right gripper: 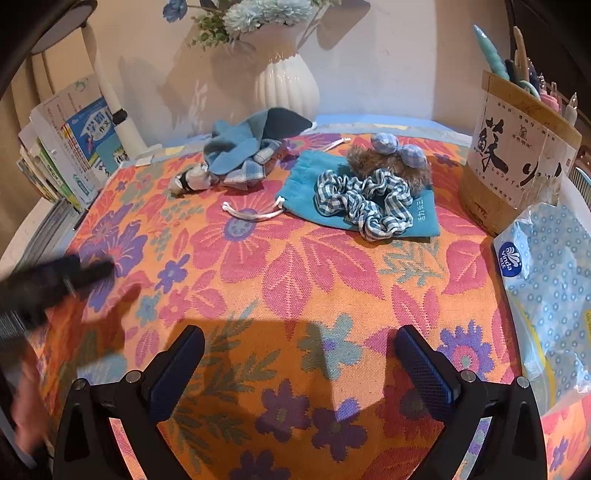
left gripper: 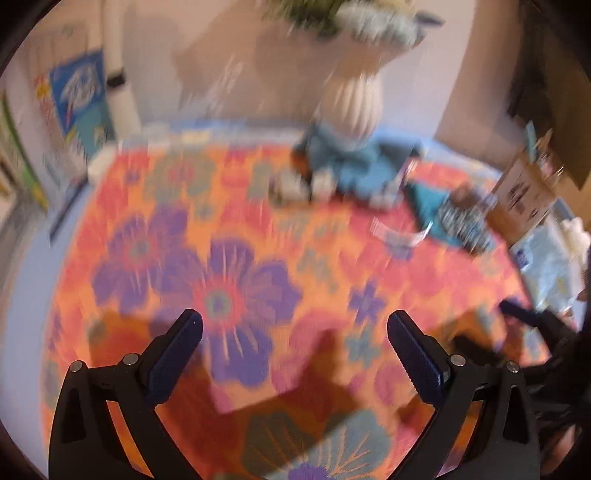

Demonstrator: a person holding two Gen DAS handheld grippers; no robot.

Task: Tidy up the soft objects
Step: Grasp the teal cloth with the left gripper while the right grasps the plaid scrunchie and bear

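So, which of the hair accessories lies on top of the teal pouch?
The blue-and-white checked scrunchie lies fully on the teal drawstring pouch. The brown furry one with checked balls sits at its far edge.

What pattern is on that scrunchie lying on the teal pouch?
Blue-and-white gingham check on the scrunchie; clearest in the right wrist view.

Floral cloth [right gripper: 295, 280] in orange, pink and purple covers the table. White ribbed vase [right gripper: 287, 85] stands at the back against the wall, holding pale blue and white flowers [right gripper: 258, 13] (blurred in the left wrist view). Books [right gripper: 70, 147] stand stacked upright at the left edge, beside a white lamp post [right gripper: 110, 96]. Cardboard pen holder [right gripper: 517, 155] with dark printed characters stands at the right, with pens [right gripper: 491, 51] sticking out. Tissue pack [right gripper: 550, 280] in blue-dotted wrap lies just in front of it, touching or nearly so.
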